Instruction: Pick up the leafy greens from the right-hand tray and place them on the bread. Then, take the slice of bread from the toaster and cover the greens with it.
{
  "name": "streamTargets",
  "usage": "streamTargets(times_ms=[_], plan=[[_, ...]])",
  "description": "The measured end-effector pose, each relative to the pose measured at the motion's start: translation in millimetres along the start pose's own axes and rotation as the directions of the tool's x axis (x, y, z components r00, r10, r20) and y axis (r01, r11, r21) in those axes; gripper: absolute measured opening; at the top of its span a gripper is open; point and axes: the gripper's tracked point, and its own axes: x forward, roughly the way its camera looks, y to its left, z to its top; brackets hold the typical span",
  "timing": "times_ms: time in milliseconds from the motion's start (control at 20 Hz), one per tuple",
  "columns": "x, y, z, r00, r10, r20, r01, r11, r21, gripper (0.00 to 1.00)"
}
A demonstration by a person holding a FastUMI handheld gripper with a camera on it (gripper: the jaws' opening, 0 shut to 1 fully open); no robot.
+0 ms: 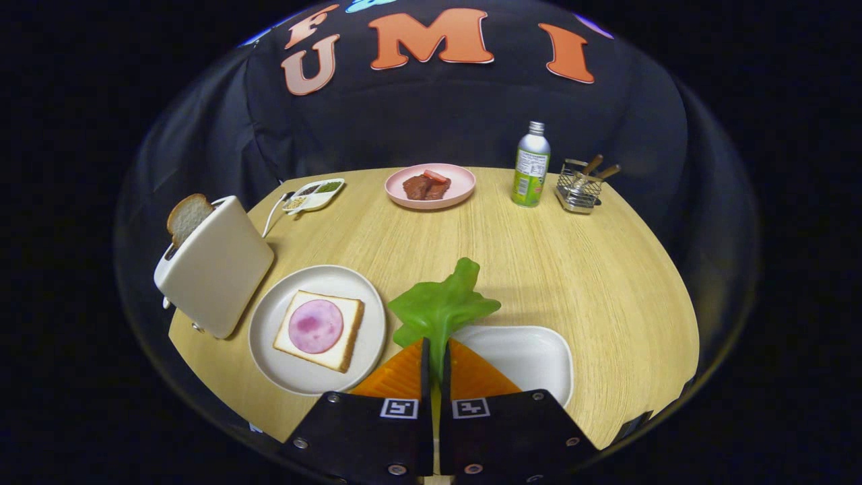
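The gripper [436,357] has its fingers pressed nearly together, pinching the stem end of the leafy greens [441,306], which fan out just ahead of the fingertips, lifted above the white tray [532,357] near the table's [572,269] near edge. Left of the tray, a round white plate [269,323] carries a slice of bread [347,337] topped with a round of pink ham [315,326]. Further left, at the table's left edge, a cream toaster [215,269] holds a second bread slice [187,217] standing up out of its slot. Along the far edge sit a divided condiment dish [314,195], a pink plate [465,185] with pieces of meat [425,186], a bottle [531,165] whose label is too small to read, and a wire caddy [579,188] holding wooden-handled utensils. Each finger's housing bears a square black-and-white marker
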Motion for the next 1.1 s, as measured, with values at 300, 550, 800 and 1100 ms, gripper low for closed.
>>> streamTargets(times_ms=[300,550,800,1100], plan=[[3,50,8,0.998,0.056,0.003,-0.056,0.998,-0.041,0.04],[8,82,12,0.996,0.085,-0.001,-0.085,0.995,-0.049,0.04],[17,112,9,0.993,0.112,-0.023,-0.113,0.992,-0.058,0.04],[35,134,-2,0.99,0.123,-0.071,-0.127,0.99,-0.065,0.04]])
